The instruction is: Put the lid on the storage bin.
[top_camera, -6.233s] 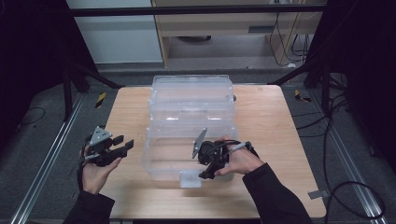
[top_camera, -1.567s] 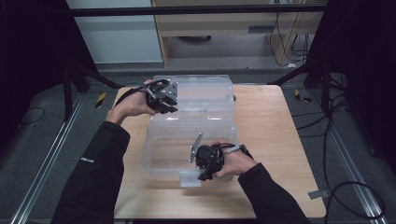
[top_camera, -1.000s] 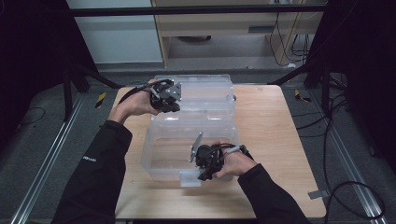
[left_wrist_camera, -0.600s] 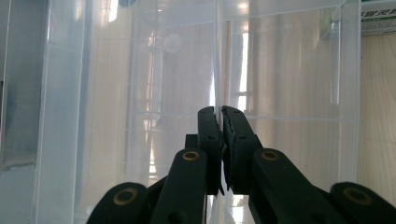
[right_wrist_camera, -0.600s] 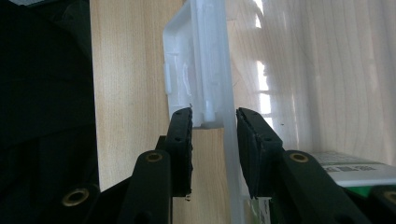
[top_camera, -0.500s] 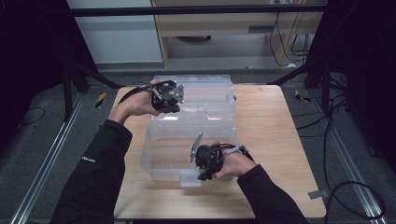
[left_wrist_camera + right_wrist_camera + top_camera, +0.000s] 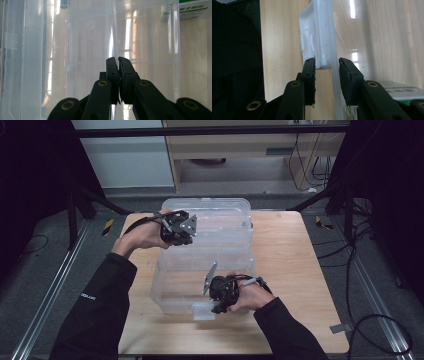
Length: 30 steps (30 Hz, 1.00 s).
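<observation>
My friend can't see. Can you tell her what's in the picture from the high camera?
A person's two hands work a clear plastic storage box on a light wooden table. The left gripper pinches the edge of the box's open clear lid at the back, while the right gripper straddles the front wall beside the white latch.

Your bench (image 7: 300, 270) is light wood, seen from above. A clear plastic bin (image 7: 200, 270) sits on it, with its open clear lid (image 7: 220, 220) lying flat on the bench just behind. Your right tool (image 7: 220, 302) is at the bin's near rim, beside the white latch (image 7: 312, 40); your left tool (image 7: 182, 237) is at the lid's left edge.
</observation>
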Available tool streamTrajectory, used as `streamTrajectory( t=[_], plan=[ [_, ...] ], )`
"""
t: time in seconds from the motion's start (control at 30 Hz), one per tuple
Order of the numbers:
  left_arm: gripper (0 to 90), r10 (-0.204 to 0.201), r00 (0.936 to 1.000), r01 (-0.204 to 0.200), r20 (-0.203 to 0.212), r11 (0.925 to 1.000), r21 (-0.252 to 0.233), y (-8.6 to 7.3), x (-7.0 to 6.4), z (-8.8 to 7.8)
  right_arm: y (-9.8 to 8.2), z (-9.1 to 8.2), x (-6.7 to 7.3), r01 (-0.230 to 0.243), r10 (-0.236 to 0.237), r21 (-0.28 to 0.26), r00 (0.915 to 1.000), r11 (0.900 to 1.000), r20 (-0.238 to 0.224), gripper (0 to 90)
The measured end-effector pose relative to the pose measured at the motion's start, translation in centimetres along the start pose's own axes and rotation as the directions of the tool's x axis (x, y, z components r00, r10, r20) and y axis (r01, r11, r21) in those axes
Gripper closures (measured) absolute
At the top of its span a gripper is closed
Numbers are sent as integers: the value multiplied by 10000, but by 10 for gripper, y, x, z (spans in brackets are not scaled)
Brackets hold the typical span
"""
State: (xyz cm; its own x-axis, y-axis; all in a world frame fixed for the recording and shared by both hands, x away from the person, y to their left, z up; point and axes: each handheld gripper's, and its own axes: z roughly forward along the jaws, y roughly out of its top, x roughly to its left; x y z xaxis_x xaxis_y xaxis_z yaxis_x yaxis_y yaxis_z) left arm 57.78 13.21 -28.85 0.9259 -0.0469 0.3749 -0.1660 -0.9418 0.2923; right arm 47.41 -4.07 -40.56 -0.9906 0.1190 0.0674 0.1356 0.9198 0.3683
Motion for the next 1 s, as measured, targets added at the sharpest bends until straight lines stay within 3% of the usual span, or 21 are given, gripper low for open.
streamTrajectory(
  t=[0.57,1.0],
  plan=[
    [869,167,9998,-169,-119,9998,-100,1,-22,-10,0,-1,1,3,-4,98,10000,10000,40,672],
    [870,2,9996,-10,-266,9995,-330,-1,-37,-13,0,0,1,44,-43,-7,9999,10000,97,670]
  ],
)
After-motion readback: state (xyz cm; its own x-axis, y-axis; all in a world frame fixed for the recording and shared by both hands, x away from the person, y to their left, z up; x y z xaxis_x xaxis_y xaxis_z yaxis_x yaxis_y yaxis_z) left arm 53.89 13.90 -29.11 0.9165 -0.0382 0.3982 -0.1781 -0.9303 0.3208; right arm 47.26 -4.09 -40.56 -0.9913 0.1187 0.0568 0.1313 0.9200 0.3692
